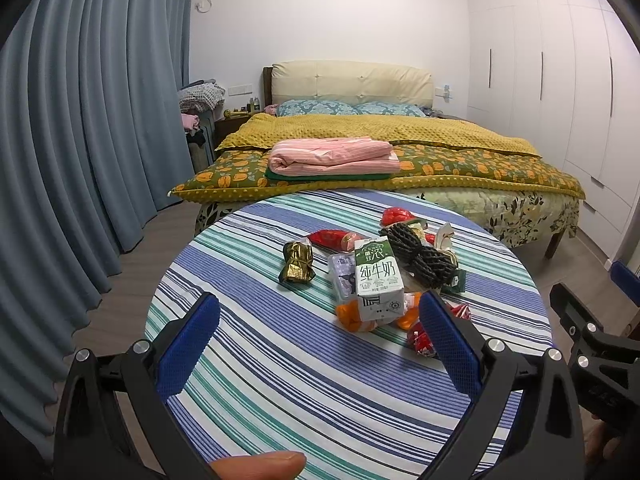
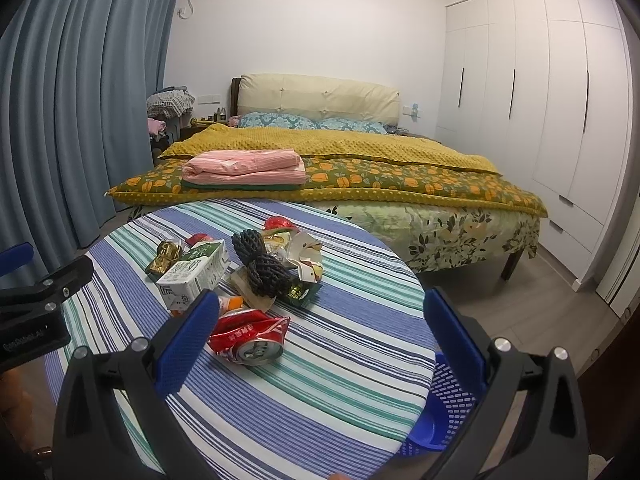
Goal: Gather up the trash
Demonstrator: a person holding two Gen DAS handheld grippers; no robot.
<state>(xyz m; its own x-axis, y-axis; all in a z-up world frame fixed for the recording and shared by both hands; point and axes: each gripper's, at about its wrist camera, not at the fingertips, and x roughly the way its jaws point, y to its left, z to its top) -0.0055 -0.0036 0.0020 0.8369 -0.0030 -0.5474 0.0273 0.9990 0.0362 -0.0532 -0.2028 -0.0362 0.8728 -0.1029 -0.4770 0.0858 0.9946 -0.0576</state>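
Observation:
A pile of trash lies on a round table with a striped cloth [image 1: 280, 380]: a green-and-white milk carton [image 1: 378, 280], a gold foil wrapper [image 1: 298, 262], black foam netting [image 1: 420, 252], red wrappers [image 1: 332, 238] and orange pieces [image 1: 350, 316]. My left gripper [image 1: 320, 344] is open and empty, just short of the carton. In the right wrist view the carton [image 2: 196, 272] lies left of centre, with a crushed red can [image 2: 250, 338] by my open, empty right gripper [image 2: 320, 336]. A blue mesh basket [image 2: 444, 404] sits below the table's right edge.
A bed [image 1: 400, 148] with a yellow quilt and folded pink cloth [image 1: 332, 154] stands behind the table. Blue curtains [image 1: 80, 140] hang on the left, white wardrobes [image 1: 560, 80] on the right. Wooden floor shows around the table.

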